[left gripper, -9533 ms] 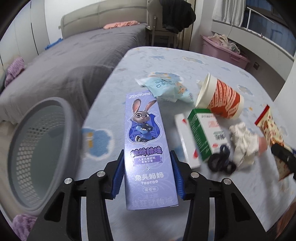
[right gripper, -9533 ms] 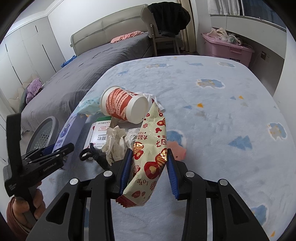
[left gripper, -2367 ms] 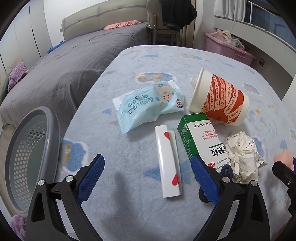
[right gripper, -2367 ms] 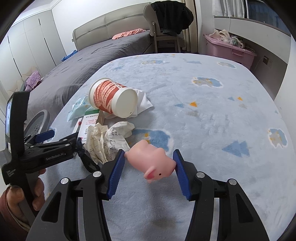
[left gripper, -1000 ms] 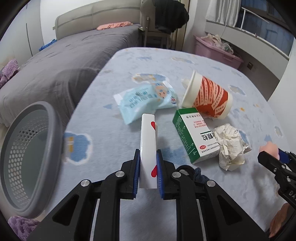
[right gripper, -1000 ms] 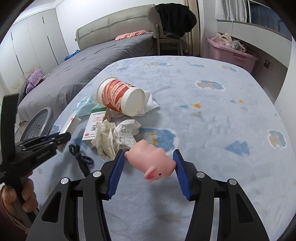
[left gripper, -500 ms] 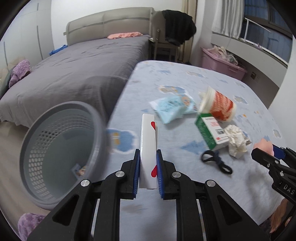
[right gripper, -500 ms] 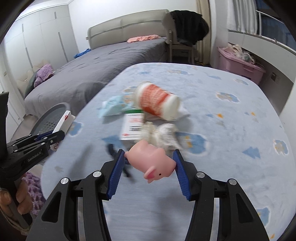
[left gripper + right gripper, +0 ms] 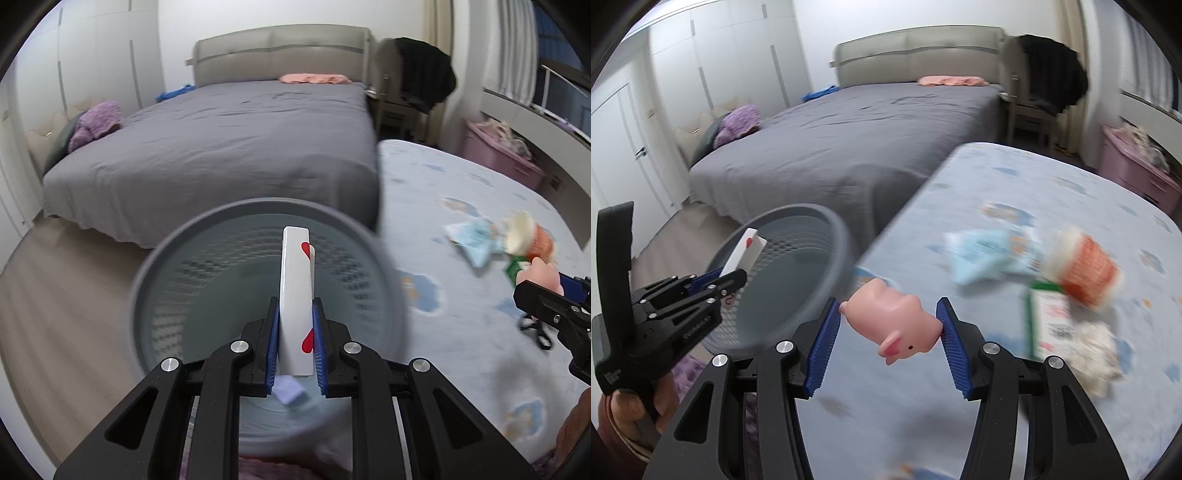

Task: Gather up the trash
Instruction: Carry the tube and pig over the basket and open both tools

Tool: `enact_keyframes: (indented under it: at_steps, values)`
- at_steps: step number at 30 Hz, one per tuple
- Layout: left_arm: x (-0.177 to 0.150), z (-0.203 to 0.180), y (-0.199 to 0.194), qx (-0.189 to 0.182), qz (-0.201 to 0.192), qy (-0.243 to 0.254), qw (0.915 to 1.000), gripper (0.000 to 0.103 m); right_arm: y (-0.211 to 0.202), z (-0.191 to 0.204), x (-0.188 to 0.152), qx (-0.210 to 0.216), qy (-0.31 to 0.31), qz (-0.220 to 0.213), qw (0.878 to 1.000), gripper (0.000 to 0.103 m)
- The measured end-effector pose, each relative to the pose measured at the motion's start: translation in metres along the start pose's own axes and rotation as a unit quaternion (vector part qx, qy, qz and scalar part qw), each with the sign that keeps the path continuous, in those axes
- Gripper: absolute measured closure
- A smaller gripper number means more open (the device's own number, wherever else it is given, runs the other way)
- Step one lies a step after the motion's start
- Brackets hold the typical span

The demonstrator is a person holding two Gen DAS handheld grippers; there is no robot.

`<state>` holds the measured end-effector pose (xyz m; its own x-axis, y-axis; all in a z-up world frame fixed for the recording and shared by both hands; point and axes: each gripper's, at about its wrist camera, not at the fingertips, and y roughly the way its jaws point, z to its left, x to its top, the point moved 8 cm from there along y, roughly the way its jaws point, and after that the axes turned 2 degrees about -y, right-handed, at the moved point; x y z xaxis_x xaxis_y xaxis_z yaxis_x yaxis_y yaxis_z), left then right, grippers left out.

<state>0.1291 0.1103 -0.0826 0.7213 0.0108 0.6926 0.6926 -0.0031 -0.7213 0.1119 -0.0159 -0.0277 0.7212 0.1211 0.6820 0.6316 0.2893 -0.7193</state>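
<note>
L gripper [image 9: 295,345] clamped on a white box w/ red hearts [image 9: 295,295], held upright, pads touching both long sides. Box sits directly over the open mouth of the grey basket [image 9: 155,258], which stands on the floor beside the blue bedspread [image 9: 461,362]. A small pale item lies at the basket bottom, approx. 6 o'clock of the box; identity unclear.

R gripper [image 9: 889,334] closed on a pink pig toy [image 9: 892,319], held above the bedspread, near the basket rim at approx. 10 o'clock.

Remaining on the spread, 2–3 o'clock in the right wrist view, blurred: light-blue packet [image 9: 986,254], orange-and-white cup [image 9: 1086,269] on its side, green-edged carton [image 9: 1049,317], crumpled paper [image 9: 1093,350]. Cup touches carton.

Grey bed [image 9: 229,147] at 12 o'clock behind the basket.
</note>
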Motion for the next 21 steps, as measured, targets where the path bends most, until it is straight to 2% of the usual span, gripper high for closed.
enact_keyframes:
  at_steps: [4,8,15,21]
  values:
    - [0.003,0.034,0.013,0.012,0.003,-0.027,0.9996,0.086,0.029,0.034,0.014,0.018,-0.025,0.014,0.999,0.051]
    - [0.003,0.051,0.024,0.011,0.010,-0.045,0.9989,0.086,0.055,0.061,0.024,0.029,-0.048,0.029,0.998,0.051]
    - [-0.006,0.066,0.036,0.002,0.026,-0.065,0.9975,0.085,0.082,0.076,0.027,0.040,-0.056,0.046,0.997,0.051]
    - [-0.009,0.073,0.035,0.008,0.025,-0.075,0.9968,0.083,0.087,0.078,0.030,0.040,-0.057,0.045,0.997,0.050]
